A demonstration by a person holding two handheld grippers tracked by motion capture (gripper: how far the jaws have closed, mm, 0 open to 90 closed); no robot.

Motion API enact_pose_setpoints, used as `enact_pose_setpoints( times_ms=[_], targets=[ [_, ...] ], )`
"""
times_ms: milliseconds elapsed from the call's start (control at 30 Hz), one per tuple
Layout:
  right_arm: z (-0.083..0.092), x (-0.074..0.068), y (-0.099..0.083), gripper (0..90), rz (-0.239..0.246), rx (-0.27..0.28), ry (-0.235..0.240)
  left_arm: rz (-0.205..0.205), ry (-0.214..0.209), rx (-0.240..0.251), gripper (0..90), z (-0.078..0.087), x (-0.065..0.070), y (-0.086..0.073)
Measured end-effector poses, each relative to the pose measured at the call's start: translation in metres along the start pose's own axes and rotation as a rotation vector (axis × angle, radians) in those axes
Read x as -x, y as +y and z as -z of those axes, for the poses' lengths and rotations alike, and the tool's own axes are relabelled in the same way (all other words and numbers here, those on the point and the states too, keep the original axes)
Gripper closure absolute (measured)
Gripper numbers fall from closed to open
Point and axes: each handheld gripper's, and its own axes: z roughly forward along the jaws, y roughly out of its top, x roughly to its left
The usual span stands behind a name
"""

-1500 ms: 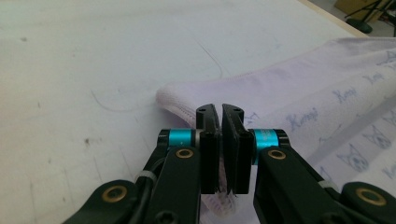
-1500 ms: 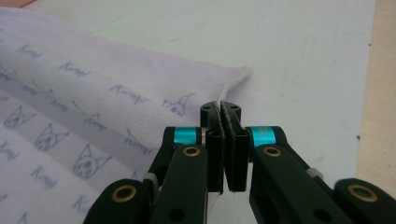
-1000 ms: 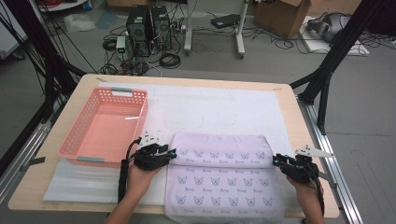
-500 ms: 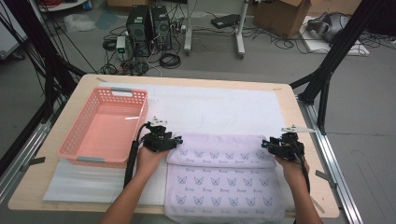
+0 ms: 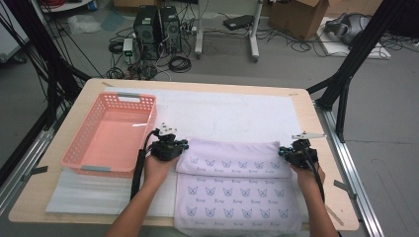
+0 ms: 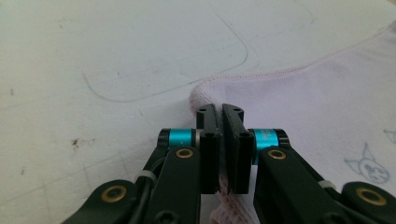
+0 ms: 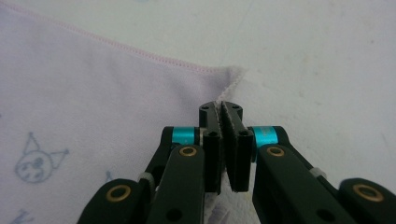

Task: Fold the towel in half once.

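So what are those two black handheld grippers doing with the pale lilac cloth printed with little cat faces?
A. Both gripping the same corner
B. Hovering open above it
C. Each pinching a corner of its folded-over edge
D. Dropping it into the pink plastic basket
C: the left gripper and the right gripper each have their jaws closed on an opposite corner of the lilac cloth.

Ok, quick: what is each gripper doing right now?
Left gripper: closed on the left corner of the pale lilac printed cloth.
Right gripper: closed on its right corner.
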Motion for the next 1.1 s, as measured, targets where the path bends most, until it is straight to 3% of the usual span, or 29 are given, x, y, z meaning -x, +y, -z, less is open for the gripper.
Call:
enact_pose_setpoints(
  times_ms=[233, 500, 733, 967, 1100],
  targets=[
    [0.025, -0.003, -0.009, 86.4, 0.007, 0.099, 0.013, -0.014, -0.042, 0.064, 85.2, 0.023, 0.008, 0.000],
    [0.052, -0.012, -0.026, 86.4, 0.013, 0.162, 0.041, -0.025, -0.086, 0.107, 85.1, 0.048, 0.016, -0.014],
    [0.064, -0.023, -0.045, 86.3, 0.017, 0.193, 0.066, -0.038, -0.104, 0.108, 85.0, 0.063, 0.024, -0.032],
    [0.076, -0.028, -0.066, 86.3, -0.009, 0.197, 0.098, -0.041, -0.121, 0.104, 84.8, 0.072, 0.032, -0.051],
    [0.081, -0.032, -0.075, 86.3, -0.001, 0.196, 0.100, -0.048, -0.124, 0.095, 84.6, 0.078, 0.037, -0.061]
  ],
)
